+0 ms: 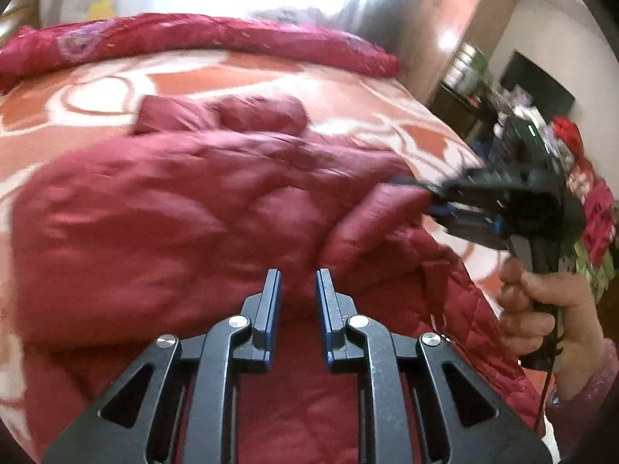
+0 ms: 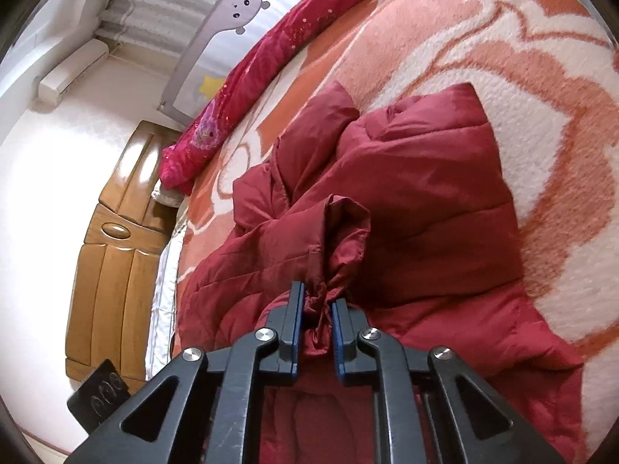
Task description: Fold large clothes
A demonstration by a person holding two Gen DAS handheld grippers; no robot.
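Jacket (image 2: 406,193), dark red and quilted, lay on the patterned bedspread (image 2: 503,58). Right gripper (image 2: 315,309) pinched a bunched sleeve cuff (image 2: 340,232); left gripper (image 1: 298,286) hovered above, jaws slightly parted, holding nothing.

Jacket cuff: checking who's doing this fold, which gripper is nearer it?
Right. The right gripper pinches the bunched jacket cuff; the left gripper hovers, slightly open, over the jacket body beside it.

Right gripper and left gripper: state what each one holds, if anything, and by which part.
The right gripper pinches the dark red padded jacket by a bunched sleeve cuff. The left gripper holds nothing; its jaws stand apart.
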